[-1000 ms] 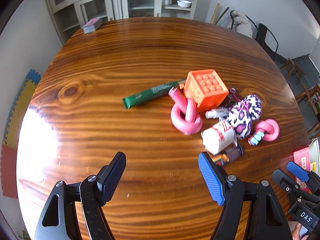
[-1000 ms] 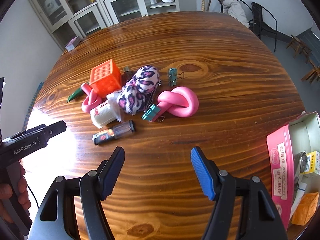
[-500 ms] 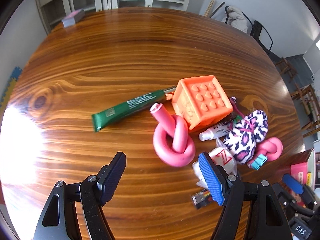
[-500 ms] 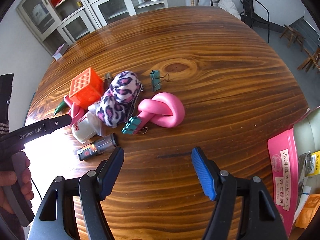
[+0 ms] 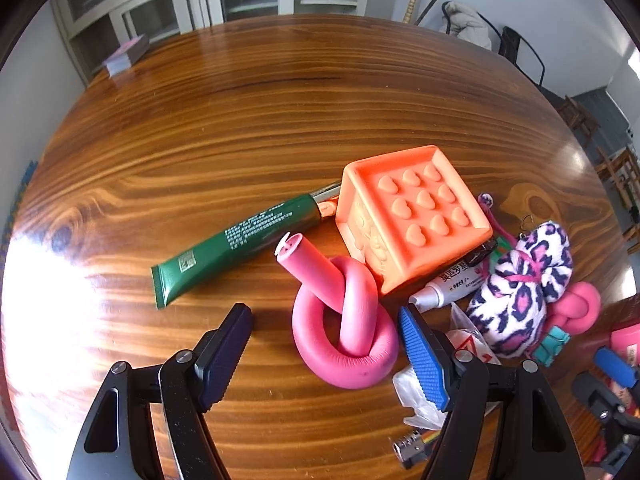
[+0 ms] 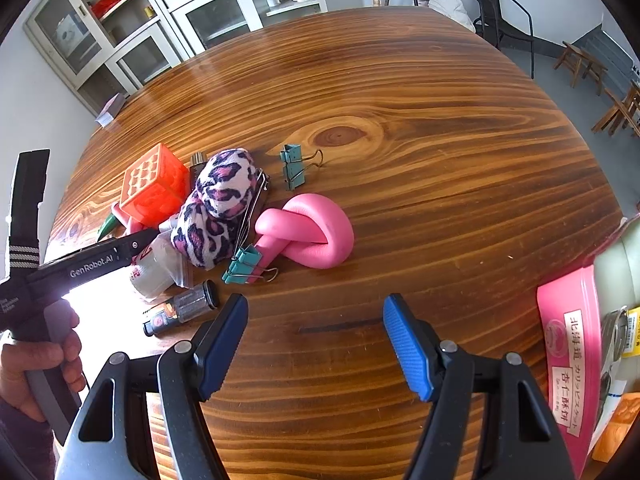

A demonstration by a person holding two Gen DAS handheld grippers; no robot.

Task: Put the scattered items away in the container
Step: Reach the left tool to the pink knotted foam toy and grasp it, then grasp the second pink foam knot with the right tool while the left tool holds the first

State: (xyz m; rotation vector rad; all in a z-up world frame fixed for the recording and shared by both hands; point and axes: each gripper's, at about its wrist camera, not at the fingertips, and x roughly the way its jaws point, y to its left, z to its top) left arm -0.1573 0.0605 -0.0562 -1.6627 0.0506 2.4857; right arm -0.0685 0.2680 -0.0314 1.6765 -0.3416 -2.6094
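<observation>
My left gripper [image 5: 326,354] is open, its jaws either side of a knotted dark-pink foam tube [image 5: 344,332] on the wooden table. Beside the tube lie a green tube [image 5: 236,246], an orange heart-stud cube [image 5: 412,216], a small white tube [image 5: 452,286], a leopard-print pouch [image 5: 520,292] and a clear bag [image 5: 420,384]. My right gripper [image 6: 316,344] is open and empty, a little short of a light-pink knotted tube [image 6: 308,236]. Teal binder clips [image 6: 244,266] and a small dark bottle [image 6: 180,308] lie near it. The pink tin container [image 6: 568,368] sits at the right edge.
A second teal binder clip [image 6: 294,164] lies beyond the pink knot. A small stack of cards [image 5: 126,54] sits at the table's far left edge. Cabinets [image 6: 160,20] and chairs [image 6: 508,16] stand beyond the table.
My left gripper has moved forward and down until the dark-pink knot lies between its open jaws. My right gripper has moved slightly closer to the light-pink knot.
</observation>
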